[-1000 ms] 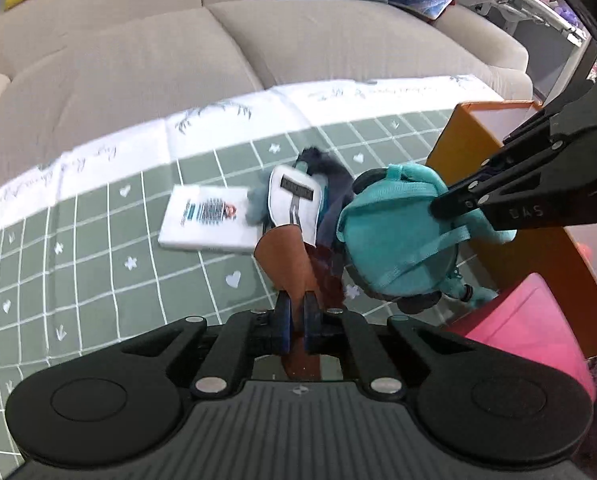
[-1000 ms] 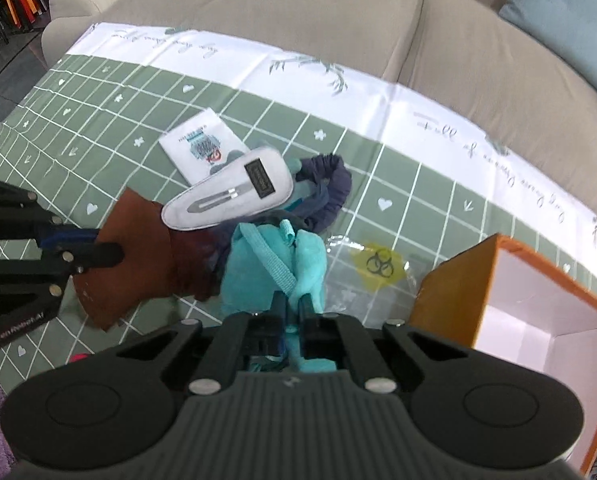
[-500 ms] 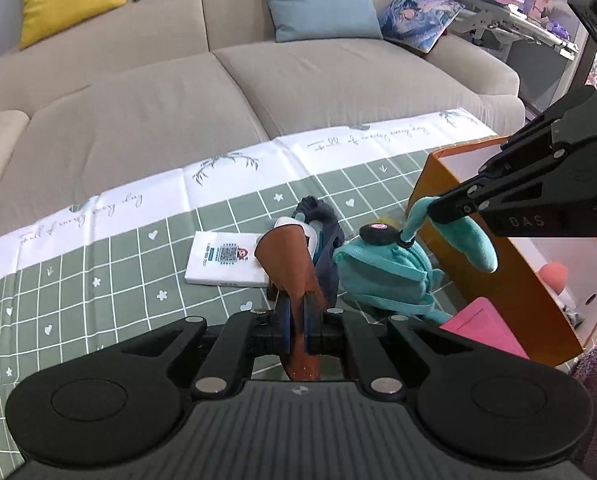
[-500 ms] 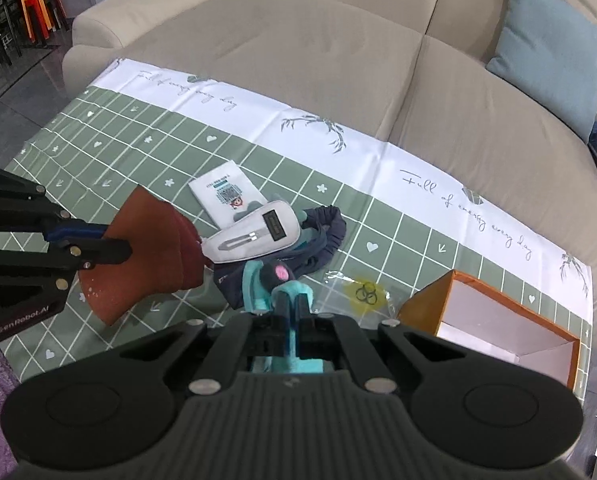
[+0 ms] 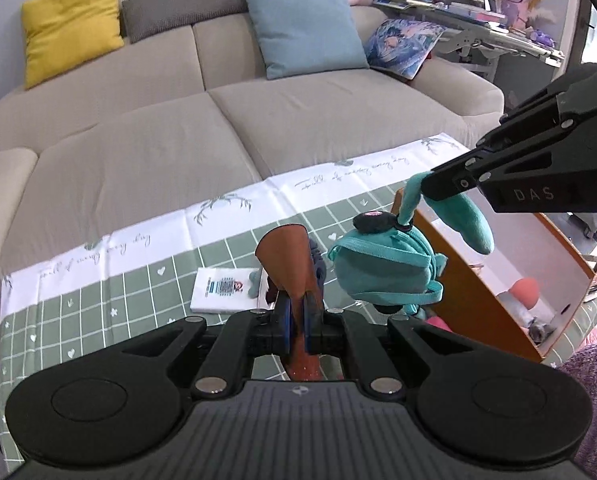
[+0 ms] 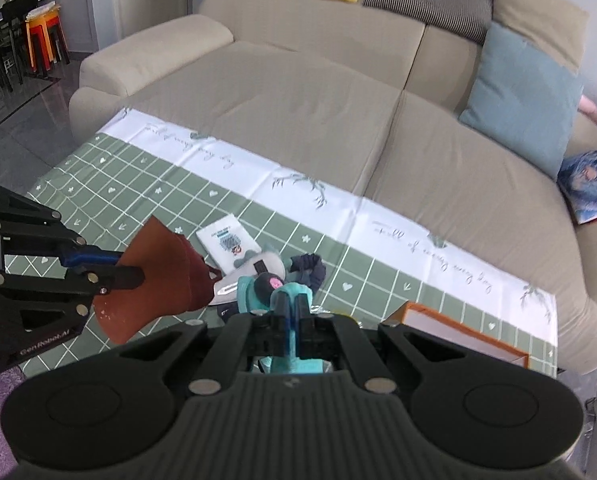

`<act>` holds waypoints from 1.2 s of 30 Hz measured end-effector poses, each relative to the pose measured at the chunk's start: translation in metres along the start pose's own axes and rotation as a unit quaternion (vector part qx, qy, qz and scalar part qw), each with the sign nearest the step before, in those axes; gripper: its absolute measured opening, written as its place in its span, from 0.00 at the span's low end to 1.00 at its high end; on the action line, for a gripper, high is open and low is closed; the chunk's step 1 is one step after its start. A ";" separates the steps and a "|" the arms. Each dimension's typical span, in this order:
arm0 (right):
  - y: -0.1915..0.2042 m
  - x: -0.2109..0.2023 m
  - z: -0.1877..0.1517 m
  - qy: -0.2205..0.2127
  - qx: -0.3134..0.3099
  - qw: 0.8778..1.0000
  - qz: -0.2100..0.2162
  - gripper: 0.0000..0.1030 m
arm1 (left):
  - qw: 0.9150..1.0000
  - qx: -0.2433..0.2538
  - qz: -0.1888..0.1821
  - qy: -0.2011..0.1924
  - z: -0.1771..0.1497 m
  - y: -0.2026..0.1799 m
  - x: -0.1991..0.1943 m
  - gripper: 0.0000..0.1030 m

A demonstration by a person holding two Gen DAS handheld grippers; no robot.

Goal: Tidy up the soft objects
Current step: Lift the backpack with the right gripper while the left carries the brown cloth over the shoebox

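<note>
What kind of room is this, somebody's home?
Most likely a home living room: a big beige sofa with cushions fills the background, a low table with a green checked cloth stands before it, and a cluttered desk sits at the side.

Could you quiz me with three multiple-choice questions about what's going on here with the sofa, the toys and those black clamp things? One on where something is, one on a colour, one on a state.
1. Where is the orange box?
A) on the checked cloth, right of the pile
B) on the sofa
C) on the floor

2. What colour is the cushion at the sofa's far left?
A) pink
B) yellow
C) black

3. What is the right hand-held gripper doing?
A) hanging open and empty
B) resting in the box
C) clamping the teal plush toy by a limb, off the cloth

Answers: 1 A, the box stands on the cloth. 2 B, it is plainly yellow. 3 C, the toy dangles from the closed tips, while the left hand-held gripper pinches a brown cloth.
</note>
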State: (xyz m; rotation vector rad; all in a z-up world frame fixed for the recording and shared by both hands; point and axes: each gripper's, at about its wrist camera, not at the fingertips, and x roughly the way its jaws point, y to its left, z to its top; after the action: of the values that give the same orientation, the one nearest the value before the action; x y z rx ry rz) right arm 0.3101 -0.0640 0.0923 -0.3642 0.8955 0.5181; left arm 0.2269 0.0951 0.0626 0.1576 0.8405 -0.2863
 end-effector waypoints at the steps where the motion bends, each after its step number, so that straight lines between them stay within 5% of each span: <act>1: 0.000 -0.006 -0.001 -0.004 0.000 1.000 -0.002 0.00 | 1.000 0.003 0.000 -0.003 0.002 -0.003 -0.005 0.06; 19: -0.015 -0.124 -0.017 -0.083 -0.007 0.994 -0.065 0.00 | 0.996 0.075 0.010 -0.054 0.023 -0.065 -0.073 0.06; 29: -0.061 -0.174 -0.049 -0.094 0.026 0.988 -0.121 0.00 | 0.988 0.123 -0.036 -0.085 0.043 -0.124 -0.078 0.06; 36: -0.100 -0.172 -0.074 -0.076 0.058 0.984 -0.149 0.00 | 0.981 0.149 -0.088 -0.087 0.063 -0.173 -0.052 0.06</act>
State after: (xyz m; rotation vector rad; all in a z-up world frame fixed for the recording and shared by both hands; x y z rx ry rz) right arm 0.2309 -0.2304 0.1976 -0.3398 0.7052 0.2126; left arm 0.1852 -0.0750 0.1390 0.3343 0.6351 -0.5851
